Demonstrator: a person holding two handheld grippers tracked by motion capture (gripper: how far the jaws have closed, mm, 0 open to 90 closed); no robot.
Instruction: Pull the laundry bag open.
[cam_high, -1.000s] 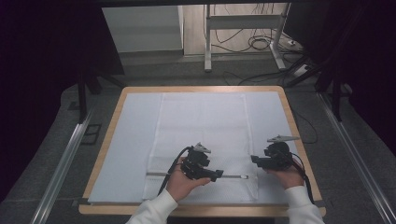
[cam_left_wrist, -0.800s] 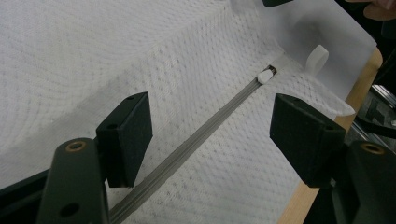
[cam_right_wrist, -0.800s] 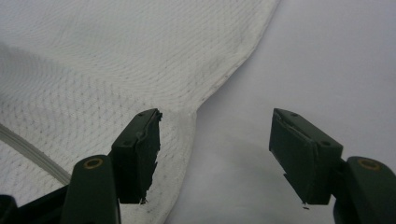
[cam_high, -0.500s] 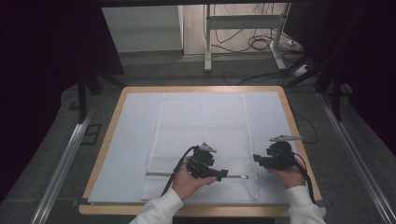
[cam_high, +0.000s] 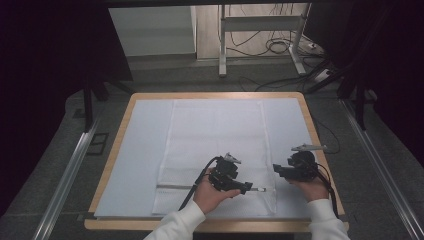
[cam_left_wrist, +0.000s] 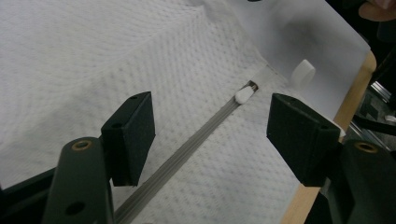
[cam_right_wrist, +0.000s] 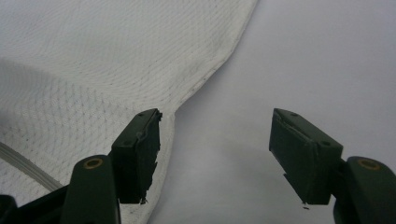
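Items counted on the table (cam_high: 114, 150): one white mesh bag (cam_high: 215, 135), one zipper (cam_left_wrist: 187, 151) with one white pull (cam_left_wrist: 243, 95), one pale sheet (cam_high: 140, 150) under the bag, and two hand-held grippers.

Left hand-held gripper (cam_high: 246, 187): held low over the near part of the bag, pointing toward the right hand-held gripper. In the left gripper view its two black jaws stand wide apart with the zipper running up between them; the pull lies ahead of the fingertips, apart from both pads. The jaws have just been closing a little, yet neither pad (cam_left_wrist: 133, 135) touches the zipper or the cloth, so nothing is held. One small white round piece (cam_left_wrist: 302, 73) lies beyond the pull, near the bag's edge; what it is cannot be told from this view.

Right hand-held gripper (cam_high: 276, 171): held just beside the bag's right edge, pointing toward the left hand-held gripper. In the right gripper view its two jaws stand wide apart. The bag's hemmed edge (cam_right_wrist: 210, 70) passes just under one pad (cam_right_wrist: 140, 149); whether it touches that pad is unclear. The bare sheet lies between the jaws and under the other pad. Nothing is gripped.

Bag position: flat, spread away from both hand-held grippers, zipper end nearest them.
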